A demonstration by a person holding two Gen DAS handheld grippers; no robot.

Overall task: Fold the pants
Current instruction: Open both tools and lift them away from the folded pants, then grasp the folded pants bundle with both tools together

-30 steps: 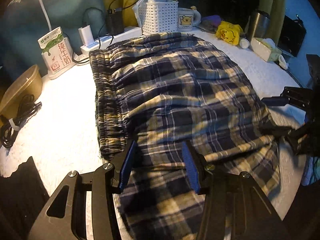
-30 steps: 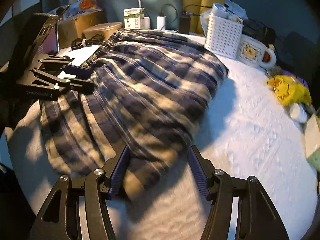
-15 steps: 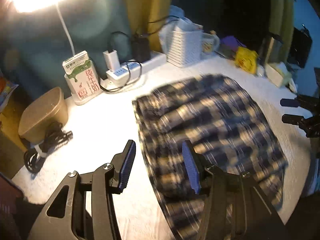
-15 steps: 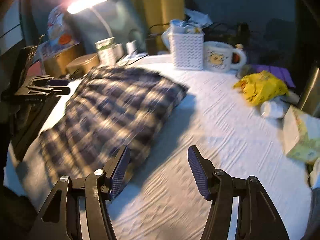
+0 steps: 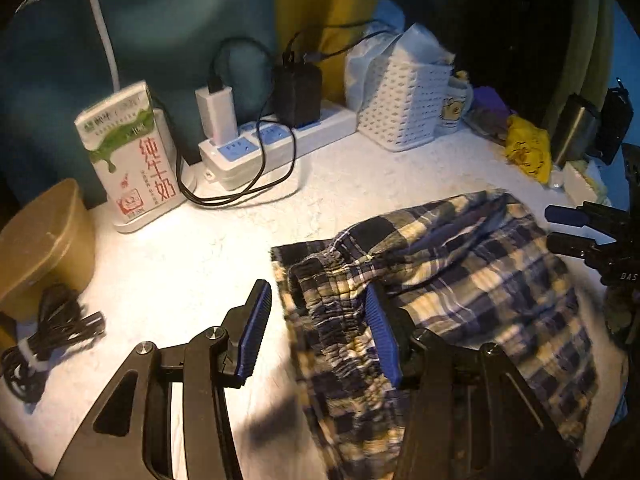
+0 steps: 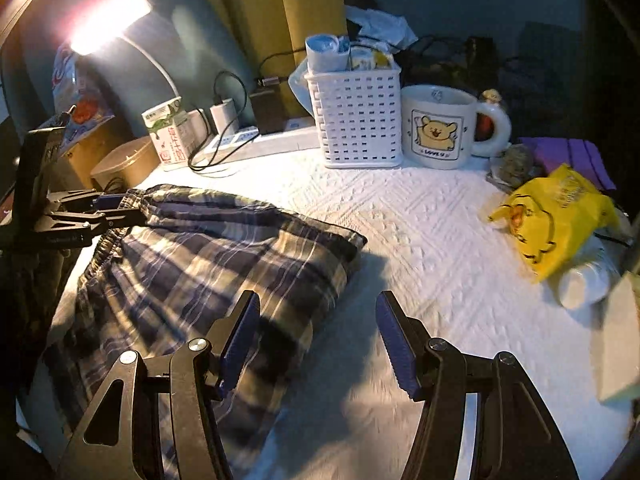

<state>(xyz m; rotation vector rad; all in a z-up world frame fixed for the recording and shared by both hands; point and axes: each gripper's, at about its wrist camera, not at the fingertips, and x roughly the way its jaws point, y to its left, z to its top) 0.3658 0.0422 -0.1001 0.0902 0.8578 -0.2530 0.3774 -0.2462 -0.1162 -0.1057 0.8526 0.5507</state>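
The plaid pants (image 5: 460, 280) lie folded on the white textured cloth (image 5: 192, 264), elastic waistband toward the left. They also show in the right wrist view (image 6: 208, 256). My left gripper (image 5: 320, 332) is open and empty, its jaws astride the waistband corner, just above it. My right gripper (image 6: 320, 340) is open and empty, hovering over the right edge of the pants. The right gripper also shows at the right edge of the left wrist view (image 5: 572, 228), and the left gripper shows at the left of the right wrist view (image 6: 108, 212).
A milk carton (image 5: 128, 156), a power strip with chargers (image 5: 272, 140), a white basket (image 6: 356, 116) and a bear mug (image 6: 440, 128) stand along the back. A tan box (image 5: 40, 240) and coiled cable (image 5: 44, 340) lie left. A yellow bag (image 6: 556, 216) lies right.
Both grippers have pulled back and up from the pants. The pants now lie farther from the back objects, and more white cloth shows behind them.
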